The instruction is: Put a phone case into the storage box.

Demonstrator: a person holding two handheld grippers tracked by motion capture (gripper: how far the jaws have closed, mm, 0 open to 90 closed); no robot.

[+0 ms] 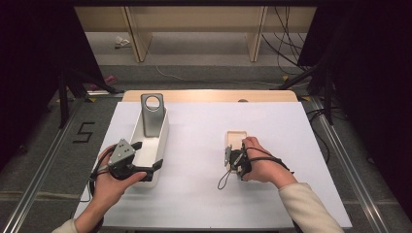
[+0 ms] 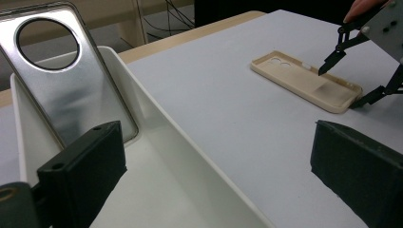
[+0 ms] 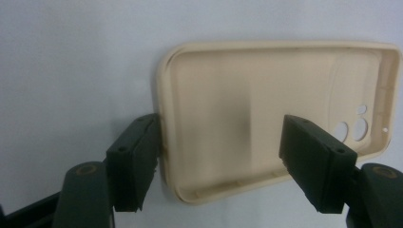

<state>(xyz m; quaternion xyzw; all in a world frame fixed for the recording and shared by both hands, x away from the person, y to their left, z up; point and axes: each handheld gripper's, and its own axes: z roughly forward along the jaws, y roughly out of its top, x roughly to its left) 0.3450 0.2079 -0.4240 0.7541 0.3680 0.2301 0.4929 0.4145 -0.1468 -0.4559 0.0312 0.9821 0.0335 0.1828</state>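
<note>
Right of centre on the white table (image 1: 194,194), the beige phone case (image 3: 266,114) lies hollow side up, light and bendy-looking, with the right tool (image 3: 218,156) spread across its near end, best pinched by its rims.

The left gripper (image 1: 145,162) is held level in the left hand (image 1: 109,182), jaws wide apart. The right gripper (image 1: 232,160) points down from the right hand (image 1: 262,165), its jaws apart.
</note>
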